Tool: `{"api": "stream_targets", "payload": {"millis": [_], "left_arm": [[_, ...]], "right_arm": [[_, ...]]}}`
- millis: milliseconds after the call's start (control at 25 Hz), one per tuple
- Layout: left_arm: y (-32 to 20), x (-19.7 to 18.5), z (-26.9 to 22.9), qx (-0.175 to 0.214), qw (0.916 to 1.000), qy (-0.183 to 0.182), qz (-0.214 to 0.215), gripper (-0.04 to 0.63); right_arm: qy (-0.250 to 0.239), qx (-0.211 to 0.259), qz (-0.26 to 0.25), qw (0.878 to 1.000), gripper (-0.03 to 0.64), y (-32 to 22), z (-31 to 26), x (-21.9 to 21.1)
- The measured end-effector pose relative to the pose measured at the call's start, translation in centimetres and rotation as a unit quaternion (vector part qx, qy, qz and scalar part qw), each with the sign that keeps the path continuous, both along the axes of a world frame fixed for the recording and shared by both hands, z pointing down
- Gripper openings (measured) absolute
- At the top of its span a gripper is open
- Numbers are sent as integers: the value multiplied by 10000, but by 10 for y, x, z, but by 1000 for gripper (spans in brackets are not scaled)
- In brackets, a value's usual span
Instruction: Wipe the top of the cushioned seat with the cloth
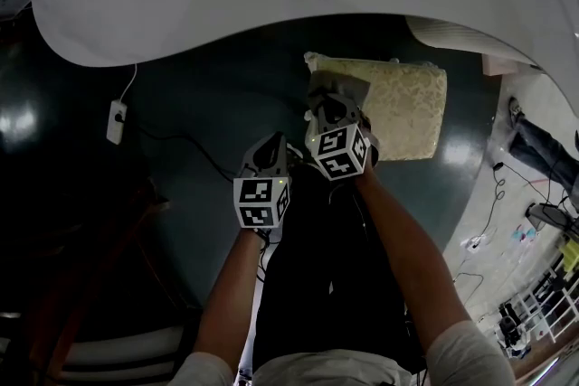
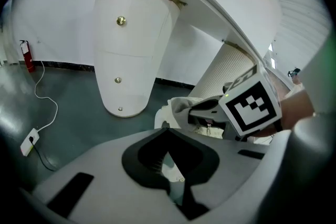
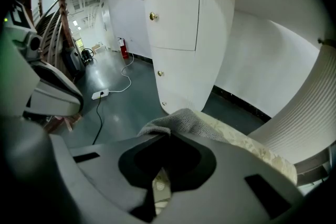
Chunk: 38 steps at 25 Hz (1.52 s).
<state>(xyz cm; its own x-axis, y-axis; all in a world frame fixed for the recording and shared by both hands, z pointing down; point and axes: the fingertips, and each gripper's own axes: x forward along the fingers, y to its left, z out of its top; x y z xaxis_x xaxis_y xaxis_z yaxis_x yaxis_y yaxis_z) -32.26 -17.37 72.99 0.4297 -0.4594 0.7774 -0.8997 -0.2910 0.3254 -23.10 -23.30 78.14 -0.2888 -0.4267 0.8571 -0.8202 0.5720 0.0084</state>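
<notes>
Far to the left of the seat [image 1: 403,108], a power strip [image 1: 116,122] lies on the dark floor [image 1: 208,95] with its cable. Much nearer to the seat, but not over it, is the left gripper [image 1: 273,143]. In the left gripper view its jaws stand together with only a thin slit between them, and they hold nothing. It hangs above the floor, just beside the right gripper [image 1: 336,102] and a little behind it.

The right gripper is at the left edge of the seat. Its jaws are closed on the cloth [image 3: 176,122], a grey knitted piece. The cloth bunches at the jaw tips and spreads forward from them. In the head view the cloth covers the near left corner of the seat top. I cannot tell if it presses on the cushion.

The seat is pale with a flower pattern, and in the right gripper view it runs to the right from under the cloth. Behind the seat a white cabinet [image 3: 184,44] with brass knobs stands on the floor.
</notes>
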Motion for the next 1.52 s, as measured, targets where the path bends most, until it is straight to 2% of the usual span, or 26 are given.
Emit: {"api": "stream_targets", "payload": {"millis": [200,520,1080,1520], "left_arm": [[4,-2,5,-26,9999,-95,19,12],[17,-4,21,-187,9997,-168,-44,12],[24,5,31,-254,9992,-186,237,12],[33,31,40,-315,9982,-183,482,12]], "right_arm": [[-86,-39,-51,9999,14,19,1,-5],[-345,-200,220,9990,14,43,1,-5],[-588,-276,682,9956,14,73,1,0],[-797,-203,646,9945,14,85,-1,12]]}}
